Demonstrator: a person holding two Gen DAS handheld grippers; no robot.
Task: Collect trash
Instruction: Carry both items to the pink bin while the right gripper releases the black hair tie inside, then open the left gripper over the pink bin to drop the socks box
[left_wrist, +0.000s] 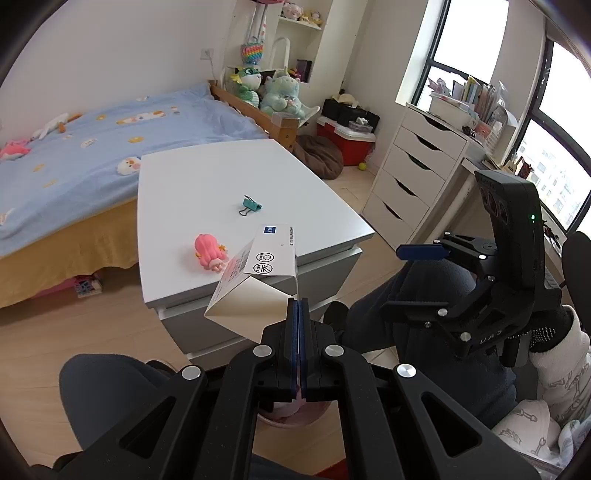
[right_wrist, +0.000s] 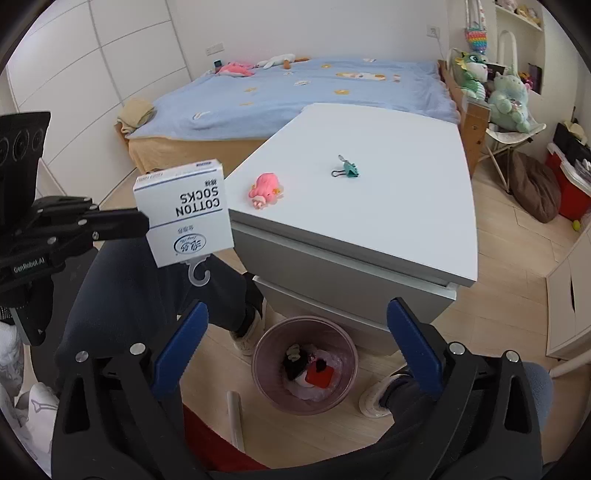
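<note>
My left gripper (left_wrist: 298, 306) is shut on the edge of a white cotton-socks box (left_wrist: 258, 269) and holds it in the air in front of the white table (left_wrist: 221, 177). The right wrist view shows the box (right_wrist: 184, 212) upside down, held by the left gripper (right_wrist: 142, 221). A pink trash bin (right_wrist: 266, 373) with some trash in it stands on the floor below. My right gripper (right_wrist: 295, 332) is open and empty above the bin; it also shows in the left wrist view (left_wrist: 421, 253).
A pink doll (right_wrist: 266, 189) and a teal binder clip (right_wrist: 347, 170) lie on the table. A bed (right_wrist: 295, 92) stands behind it, white drawers (left_wrist: 410, 173) to the right. The person's legs and feet (right_wrist: 384, 395) are beside the bin.
</note>
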